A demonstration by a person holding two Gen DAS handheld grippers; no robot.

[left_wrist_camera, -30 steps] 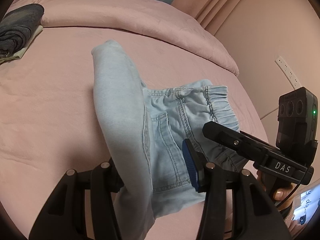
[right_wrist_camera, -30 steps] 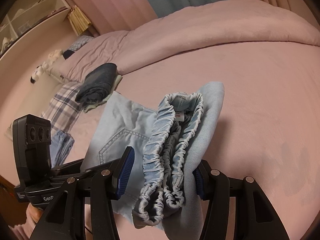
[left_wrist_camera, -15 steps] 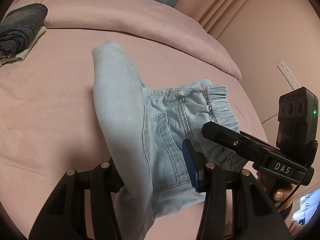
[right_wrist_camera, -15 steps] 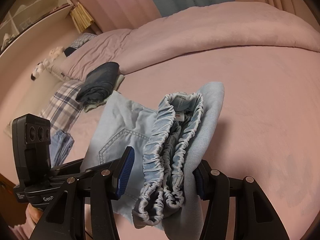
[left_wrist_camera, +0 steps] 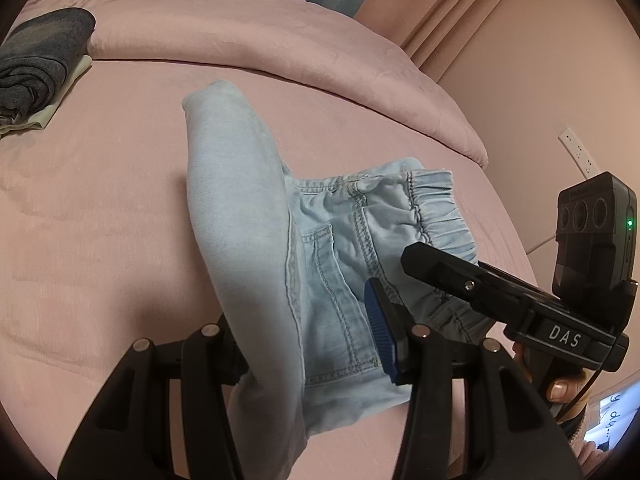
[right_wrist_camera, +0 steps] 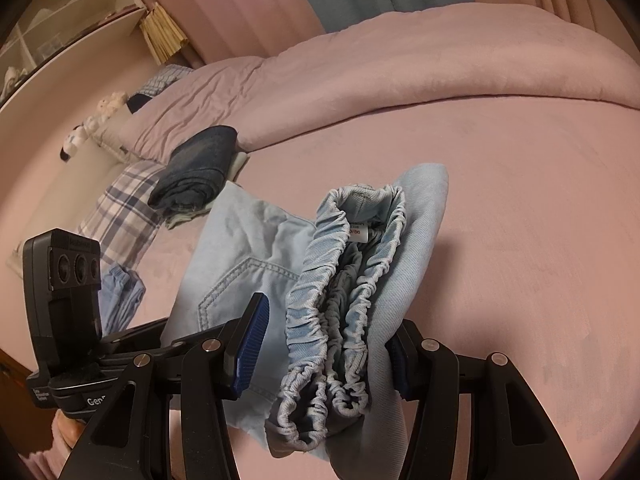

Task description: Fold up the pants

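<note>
We lower the folded pants [left_wrist_camera: 256,216] level onto the bed [left_wrist_camera: 100,200]; left gripper [left_wrist_camera: 304,344] and right gripper [right_wrist_camera: 324,336] apparently pinching folded cloth, release together

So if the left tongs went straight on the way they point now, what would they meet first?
The folded light blue denim pants, already between the left tongs. Beyond them probably the pink bed sheet; depth is unclear.
</note>
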